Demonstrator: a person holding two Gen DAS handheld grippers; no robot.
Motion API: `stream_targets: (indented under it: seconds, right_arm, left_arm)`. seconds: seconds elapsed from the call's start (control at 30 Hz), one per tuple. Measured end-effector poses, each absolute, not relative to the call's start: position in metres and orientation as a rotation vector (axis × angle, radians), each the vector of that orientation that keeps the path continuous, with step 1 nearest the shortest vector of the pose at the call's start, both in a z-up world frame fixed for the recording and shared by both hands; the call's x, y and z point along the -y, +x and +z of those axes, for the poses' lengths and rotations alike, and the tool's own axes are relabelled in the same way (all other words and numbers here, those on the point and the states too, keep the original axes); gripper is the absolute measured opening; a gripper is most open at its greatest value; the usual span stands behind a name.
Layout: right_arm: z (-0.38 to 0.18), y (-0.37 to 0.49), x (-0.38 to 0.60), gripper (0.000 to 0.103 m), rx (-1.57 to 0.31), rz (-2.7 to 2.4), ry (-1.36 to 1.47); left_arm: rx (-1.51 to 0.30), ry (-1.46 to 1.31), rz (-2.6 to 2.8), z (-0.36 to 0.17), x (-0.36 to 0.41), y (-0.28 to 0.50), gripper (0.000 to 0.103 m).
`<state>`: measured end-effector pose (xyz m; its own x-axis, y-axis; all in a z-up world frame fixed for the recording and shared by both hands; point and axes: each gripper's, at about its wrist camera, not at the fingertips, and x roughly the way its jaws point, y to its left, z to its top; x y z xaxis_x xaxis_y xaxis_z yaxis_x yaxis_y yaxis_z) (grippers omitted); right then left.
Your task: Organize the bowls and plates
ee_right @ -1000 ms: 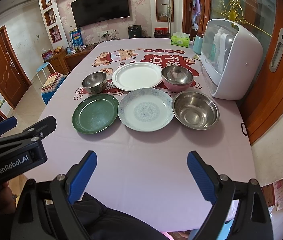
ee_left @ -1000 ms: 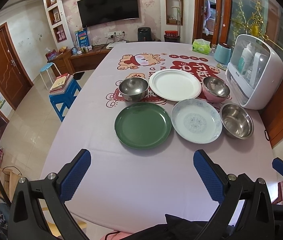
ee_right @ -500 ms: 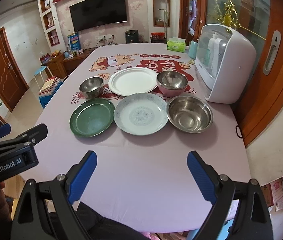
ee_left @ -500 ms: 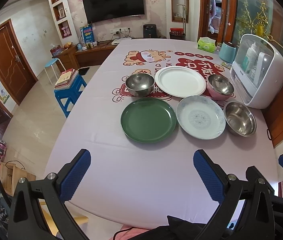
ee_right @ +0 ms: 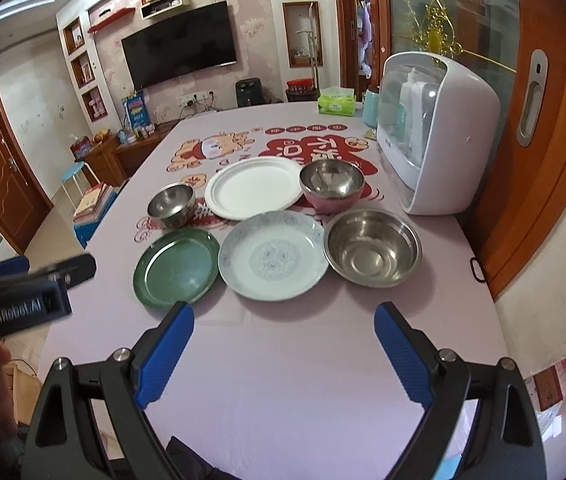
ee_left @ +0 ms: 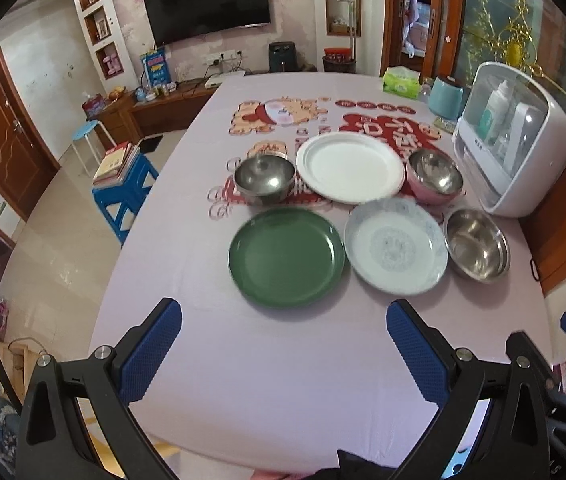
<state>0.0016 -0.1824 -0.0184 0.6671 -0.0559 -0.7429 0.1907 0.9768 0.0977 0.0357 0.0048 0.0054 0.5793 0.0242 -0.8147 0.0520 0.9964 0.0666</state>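
Jaws on both the left gripper [ee_left: 283,344] and the right gripper [ee_right: 283,344] stand wide apart, empty, touching nothing, over bare table [ee_right: 283,380] well short of the dishes. Taking the patterned plate [ee_right: 273,260] as landmark: green plate [ee_right: 177,268] just left, large steel bowl [ee_right: 371,252] just right, white plate [ee_right: 253,188] behind, small steel bowl [ee_right: 171,204] behind-left, pink bowl [ee_right: 331,186] behind-right. Judgement: the patterned plate looks ceramic, stiff, breakable, glazed and slippery; steel bowls light, rigid, slick. Each is best gripped at its near rim.
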Motion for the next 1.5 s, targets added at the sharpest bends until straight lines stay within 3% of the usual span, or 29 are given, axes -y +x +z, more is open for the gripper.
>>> stream_targets:
  seconds: [0.47,0.97,1.2,1.5]
  right_arm:
    - [-0.005,0.058,0.191,0.092,-0.703,-0.105,0.241]
    - [-0.023,0.152,0.221,0.092,-0.702,-0.164,0.392]
    - [-0.048,0.193,0.232,0.092,-0.725,-0.14,0.457]
    - [-0.091,0.228,0.239,0.092,-0.782,-0.091,0.54]
  left_arm:
    - [-0.914,0.13,-0.065,0.036,-0.012,0.138,0.102]
    - [-0.867,0.257,-0.121,0.045,-0.013,0.271,0.102]
    - [-0.886,0.242,-0.193,0.022,-0.019,0.341,0.102]
    - [-0.99,0.124,-0.342,-0.048,-0.016,0.401,0.102]
